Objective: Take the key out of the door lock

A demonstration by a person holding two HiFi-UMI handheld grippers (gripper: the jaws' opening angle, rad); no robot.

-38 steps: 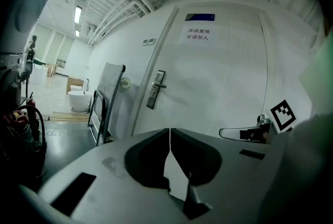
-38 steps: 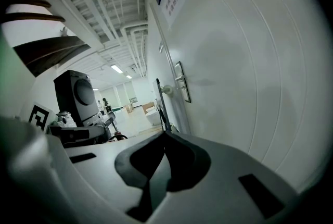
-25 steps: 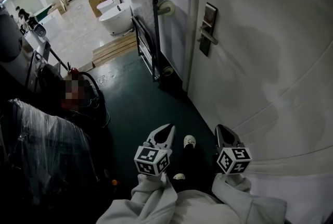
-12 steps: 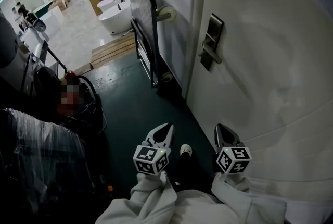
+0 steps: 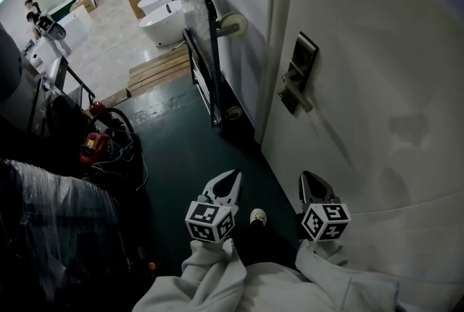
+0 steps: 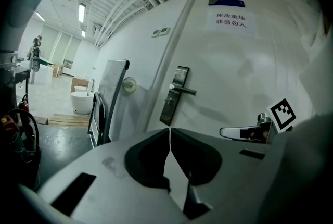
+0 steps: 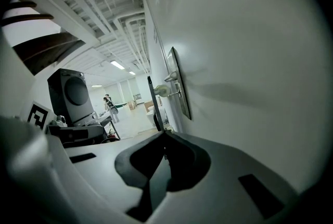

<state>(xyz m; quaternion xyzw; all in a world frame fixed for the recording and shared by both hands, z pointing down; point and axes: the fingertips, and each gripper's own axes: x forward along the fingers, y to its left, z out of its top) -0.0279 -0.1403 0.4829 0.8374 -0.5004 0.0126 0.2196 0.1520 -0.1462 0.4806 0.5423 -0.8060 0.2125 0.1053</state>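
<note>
The white door [image 5: 377,107] fills the right of the head view. Its dark metal lock plate [image 5: 300,70] carries a lever handle [image 5: 297,94]. In the left gripper view the lock plate [image 6: 174,96] shows a small knob [image 6: 169,101] under the handle; it is too small to tell whether that is the key. My left gripper [image 5: 232,183] and right gripper [image 5: 309,183] are held low, side by side, short of the door. Both are shut and hold nothing. In the right gripper view the lock plate [image 7: 180,90] appears edge-on, ahead of the shut right gripper [image 7: 165,138].
A folded platform cart [image 5: 201,35] leans against the wall left of the door. Beyond it are a white tub [image 5: 162,22] and wooden boards [image 5: 158,67]. A red device with cables [image 5: 94,146] and a plastic-wrapped bulk [image 5: 51,220] stand at the left. My shoe [image 5: 257,216] is on the dark floor.
The view has advanced toward the door: the lock plate now sits larger and lower right in the head view. Both grippers keep their place in the picture and stay shut.
</note>
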